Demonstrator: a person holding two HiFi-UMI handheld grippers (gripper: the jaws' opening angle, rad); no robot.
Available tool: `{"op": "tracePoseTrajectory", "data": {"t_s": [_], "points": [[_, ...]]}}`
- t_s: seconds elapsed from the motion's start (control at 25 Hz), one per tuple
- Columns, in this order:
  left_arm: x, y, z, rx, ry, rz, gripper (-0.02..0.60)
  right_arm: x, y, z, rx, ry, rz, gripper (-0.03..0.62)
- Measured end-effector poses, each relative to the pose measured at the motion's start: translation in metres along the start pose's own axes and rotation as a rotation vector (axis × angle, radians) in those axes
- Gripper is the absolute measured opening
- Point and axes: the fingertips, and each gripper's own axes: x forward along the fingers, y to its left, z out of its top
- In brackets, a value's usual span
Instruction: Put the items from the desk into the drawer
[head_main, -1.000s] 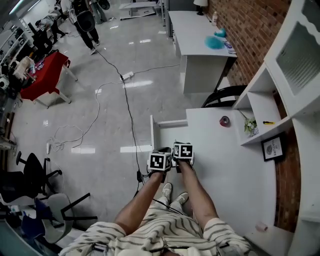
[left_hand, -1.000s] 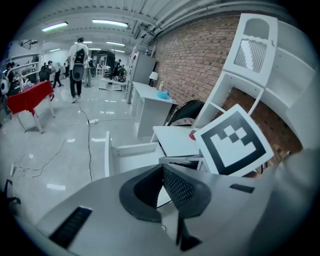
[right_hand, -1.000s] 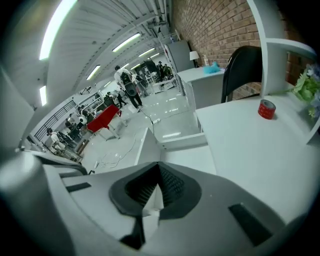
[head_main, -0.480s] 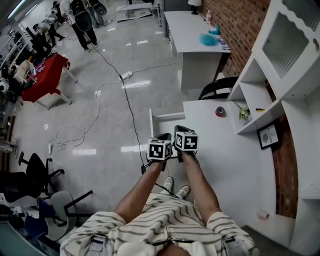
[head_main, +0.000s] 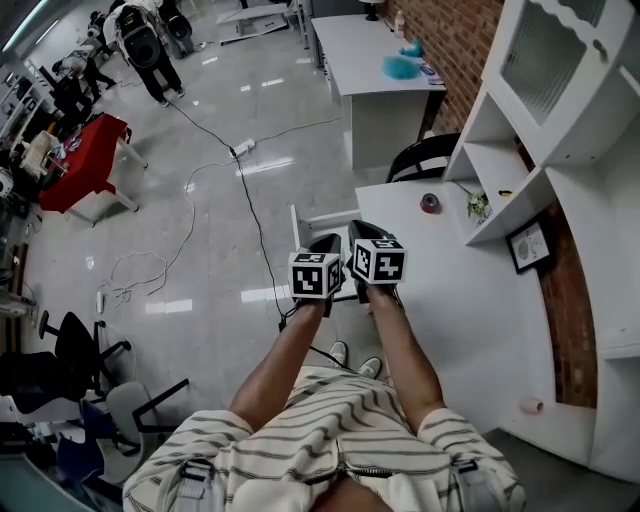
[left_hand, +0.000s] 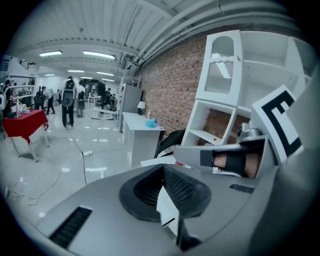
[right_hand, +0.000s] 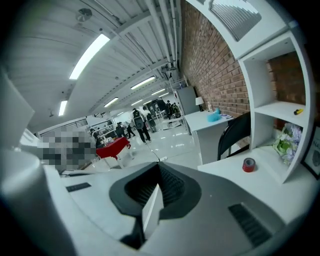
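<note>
Red tape roll (head_main: 430, 203) flat on white desk (head_main: 480, 310) (drawer (head_main: 325, 220) open)

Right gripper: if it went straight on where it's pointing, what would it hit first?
Probably nothing close: the right gripper aims over open floor; the red tape roll sits off to its right.

— What carries the things here?

— A white desk (head_main: 470, 310), set against the brick wall. On its left side a drawer (head_main: 330, 217) stands pulled out.

— What lies on the top?

— A red tape roll (head_main: 430, 203) lies flat at the far end. Near it is a small green plant (head_main: 476, 205), at the foot of the white shelf unit (head_main: 500, 150). A framed picture (head_main: 527, 247) stands under that shelf.

— Anything more?

— A small pinkish thing (head_main: 531, 406) lies at the near corner, too small to tell. A small yellow thing (head_main: 505, 193) lies on the shelf.
</note>
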Motion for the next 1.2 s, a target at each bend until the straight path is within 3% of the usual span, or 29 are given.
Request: {"op": "tracePoseTrajectory", "data": {"t_s": [0.44, 1.2], "points": [[-0.032, -0.042, 0.055, 0.091, -0.157, -0.048, 0.006, -0.063, 0.008, 0.047, -0.054, -0.148, -0.022, 0.011], [-0.076, -0.145, 0.134, 0.197, -0.420, -0.238, 0.006, -0.182, 0.004, 0.123, -0.152, -0.429, -0.138, 0.011]]}}
